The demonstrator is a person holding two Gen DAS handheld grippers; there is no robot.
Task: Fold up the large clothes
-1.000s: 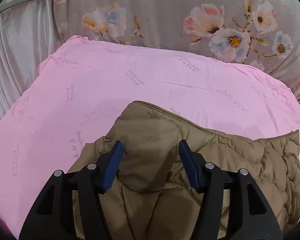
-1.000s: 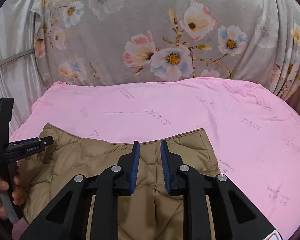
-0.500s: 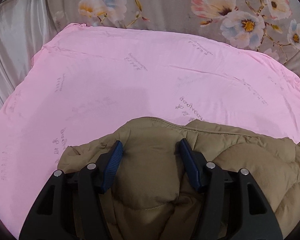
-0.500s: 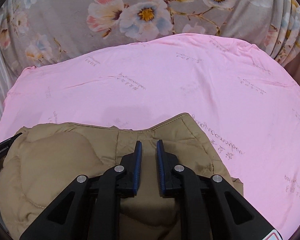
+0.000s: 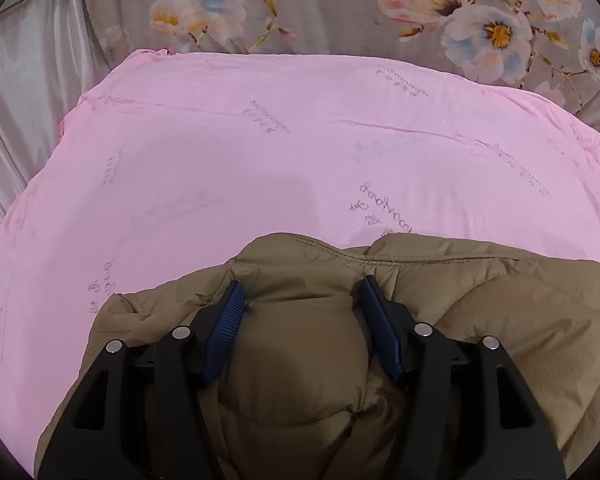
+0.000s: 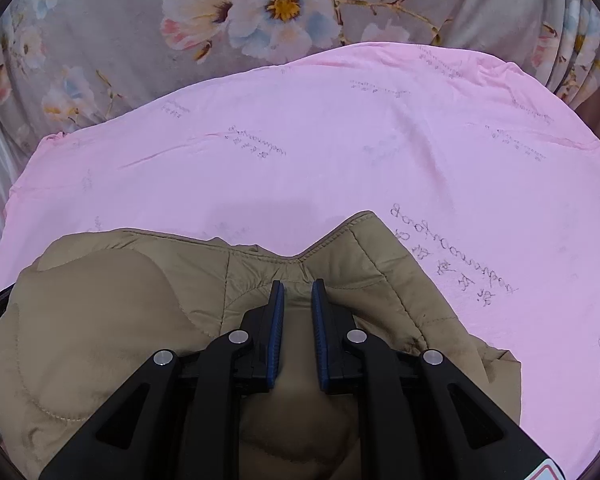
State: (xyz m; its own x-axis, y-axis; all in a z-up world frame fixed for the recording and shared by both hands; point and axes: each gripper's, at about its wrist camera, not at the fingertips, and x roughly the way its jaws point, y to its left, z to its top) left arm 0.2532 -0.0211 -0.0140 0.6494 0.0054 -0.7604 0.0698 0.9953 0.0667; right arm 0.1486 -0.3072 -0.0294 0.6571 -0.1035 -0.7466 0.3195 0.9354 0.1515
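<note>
Near edge of the pink sheet (image 5: 260, 152): the tan puffer jacket (image 5: 500, 320) lies bunched. The left gripper (image 5: 300, 300) clamps a thick puffed fold; the right gripper (image 6: 298, 300) pinches its hem narrowly, ready to fold.

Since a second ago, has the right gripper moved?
Yes. The right gripper, shut on the tan jacket, has come down toward the pink sheet: the sheet fills more of its view and the floral curtain has slid upward.
</note>
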